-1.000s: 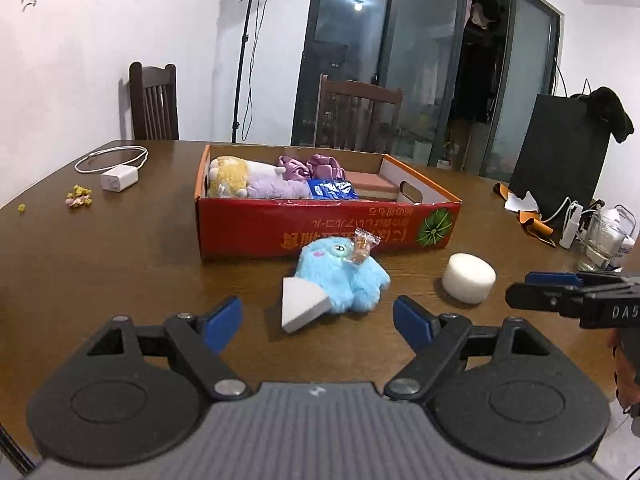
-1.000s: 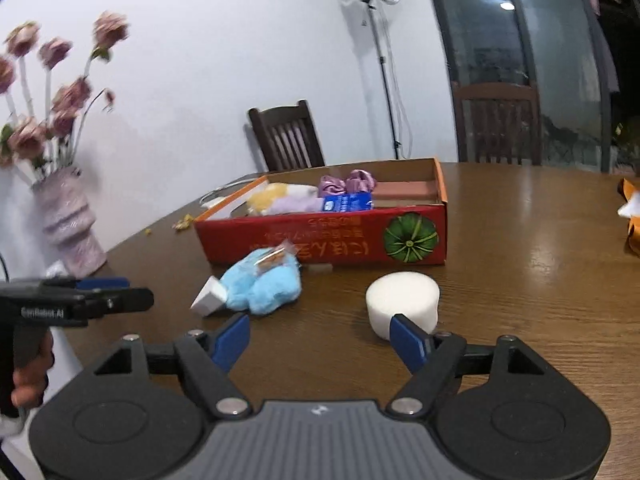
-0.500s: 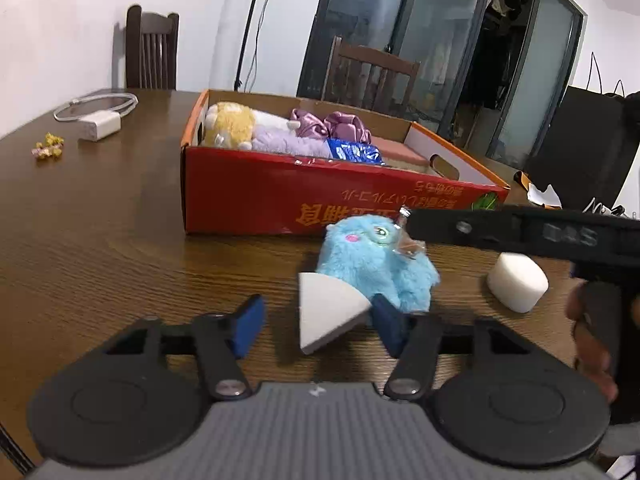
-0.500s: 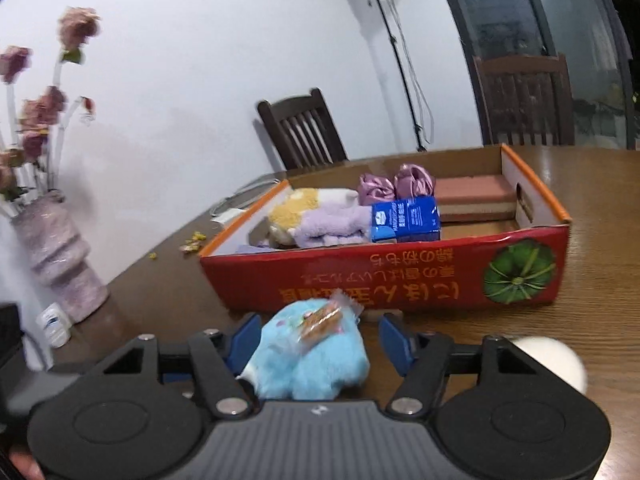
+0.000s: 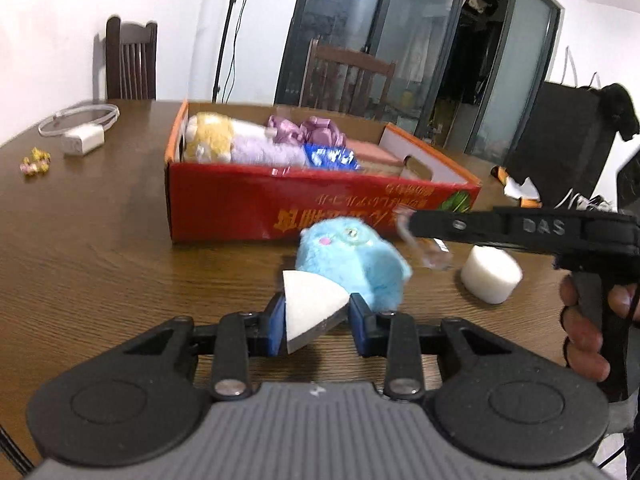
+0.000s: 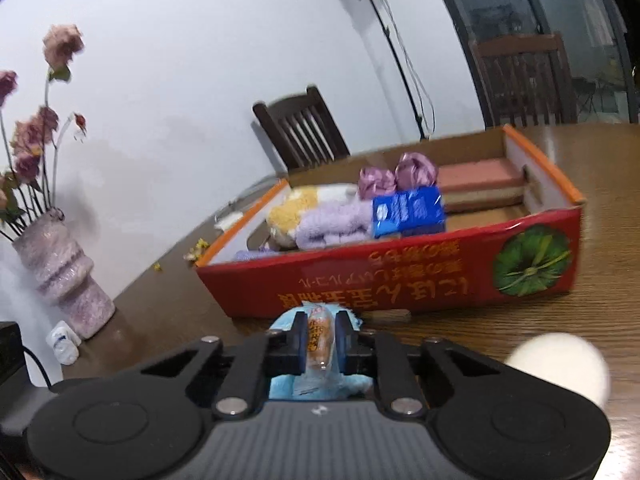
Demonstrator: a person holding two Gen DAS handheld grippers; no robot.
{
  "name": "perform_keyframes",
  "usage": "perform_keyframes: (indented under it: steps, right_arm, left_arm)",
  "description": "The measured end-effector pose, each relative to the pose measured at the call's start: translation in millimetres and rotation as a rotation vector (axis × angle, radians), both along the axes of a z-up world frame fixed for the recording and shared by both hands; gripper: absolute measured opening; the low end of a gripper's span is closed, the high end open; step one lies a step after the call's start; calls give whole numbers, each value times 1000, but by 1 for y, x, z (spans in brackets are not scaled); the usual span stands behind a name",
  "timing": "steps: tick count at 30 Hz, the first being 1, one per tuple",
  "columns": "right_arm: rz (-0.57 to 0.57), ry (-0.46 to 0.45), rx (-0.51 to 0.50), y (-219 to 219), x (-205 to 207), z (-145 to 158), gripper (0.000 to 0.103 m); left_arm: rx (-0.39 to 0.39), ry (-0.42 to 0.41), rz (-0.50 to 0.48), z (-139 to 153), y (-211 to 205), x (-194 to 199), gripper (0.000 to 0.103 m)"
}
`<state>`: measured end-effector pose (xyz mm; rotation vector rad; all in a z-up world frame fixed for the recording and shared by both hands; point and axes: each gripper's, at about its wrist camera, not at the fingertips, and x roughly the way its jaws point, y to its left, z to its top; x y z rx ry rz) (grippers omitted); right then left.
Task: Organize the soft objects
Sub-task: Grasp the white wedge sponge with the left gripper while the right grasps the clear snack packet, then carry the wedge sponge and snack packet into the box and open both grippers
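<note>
Both grippers closing at once, one on a sponge wedge, one on a wrapped snack.

The left gripper (image 5: 316,322) is narrowing its jaws around the white wedge sponge (image 5: 310,308), pads touching both sides, right in front of the blue plush toy (image 5: 352,264) on the wooden table (image 5: 100,248). The right gripper (image 6: 322,342) squeezes in too, nearly shut, pinching the small wrapped snack (image 6: 318,340) just above the plush. Behind them sits the red cardboard box (image 5: 288,208), already holding a yellow and lilac plush (image 5: 240,148), purple scrunchies (image 5: 308,130) and a blue packet (image 5: 330,156). The white round sponge (image 5: 491,274) waits on the table, off to the right.
</note>
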<state>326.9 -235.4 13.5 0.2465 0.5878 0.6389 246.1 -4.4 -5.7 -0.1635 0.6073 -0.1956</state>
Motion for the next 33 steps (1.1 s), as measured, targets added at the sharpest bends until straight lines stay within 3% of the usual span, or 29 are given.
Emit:
perform_keyframes:
  steps: [8,15,21,26,30,33]
  right_arm:
    - [-95,-45,30,-62,-41,15,14]
    - [-116,-55,56,-88,-46,16,14]
    - [-121,-108,14,-89,7,41,14]
    - [-132,-66,-11,-79,96,49,14]
    - [-146,-20,-82,-64,159,39,14]
    - [-146,-8,-116,-55,183,33,21]
  left_arm:
    - [6,-37,-23,20,-20,-27,34]
    - [26,-54,-86,31,-49,-15,34]
    - [19,-103,-130,65,-63,66,34]
    - [45,-7,-152,62,-87,173,34]
    - [62,84,-139,46,-101,233,35]
    - [39,134,-116,34,-102,258,51]
